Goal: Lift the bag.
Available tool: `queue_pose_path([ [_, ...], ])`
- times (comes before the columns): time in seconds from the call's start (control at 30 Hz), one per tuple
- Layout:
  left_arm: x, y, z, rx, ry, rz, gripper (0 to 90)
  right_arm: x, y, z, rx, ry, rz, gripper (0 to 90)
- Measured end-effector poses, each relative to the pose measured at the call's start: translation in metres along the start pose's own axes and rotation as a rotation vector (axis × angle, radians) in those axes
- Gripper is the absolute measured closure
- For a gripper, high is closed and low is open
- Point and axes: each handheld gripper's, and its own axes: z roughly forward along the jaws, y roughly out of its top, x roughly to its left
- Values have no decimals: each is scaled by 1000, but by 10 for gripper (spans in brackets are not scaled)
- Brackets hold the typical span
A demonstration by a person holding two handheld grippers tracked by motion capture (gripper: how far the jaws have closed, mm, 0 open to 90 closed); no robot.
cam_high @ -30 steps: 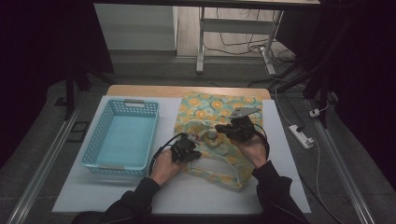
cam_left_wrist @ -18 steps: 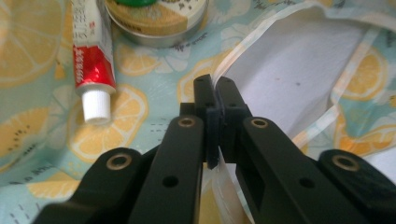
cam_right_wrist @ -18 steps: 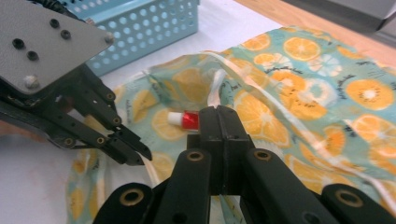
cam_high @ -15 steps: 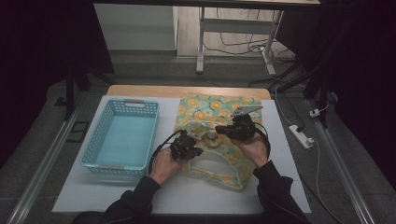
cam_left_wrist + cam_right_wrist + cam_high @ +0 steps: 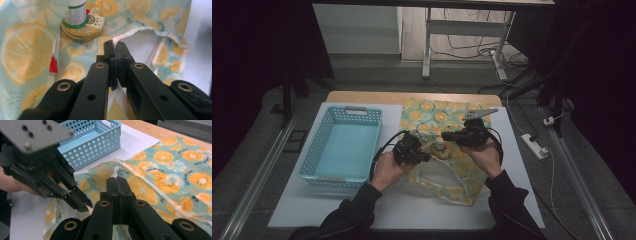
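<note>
Now left claw higher, lifting bag edge; right claw unmoved.

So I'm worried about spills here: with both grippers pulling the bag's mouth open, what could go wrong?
1. The left gripper pinches just the thin edge of the orange-print bag; it could slip free.
2. The round tin and the white tube lie loose inside the bag; tilting might roll them out.
3. The right gripper sits close to the left; they could collide.

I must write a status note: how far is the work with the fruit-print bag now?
Done: left tool and right tool are shut on the bag rim. In hand: holding it up beside a round tin. Left: blue basket holds nothing, so likely emptying comes next.
</note>
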Motion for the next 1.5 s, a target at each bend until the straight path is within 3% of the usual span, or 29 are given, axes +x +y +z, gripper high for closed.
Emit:
queue_pose_path([
  [0.2,5,7,-14,-32,-64,-32,893,6,11,-4,3,5,-21,900],
  [0.57,12,21,-38,-73,-129,-67,893,10,23,-15,-4,8,-27,900],
  [1.1,23,43,-74,-135,-179,-101,893,16,40,-29,-20,7,-44,900],
  [1.5,22,68,-110,-172,-153,-79,893,22,61,-45,-66,19,-59,900],
])
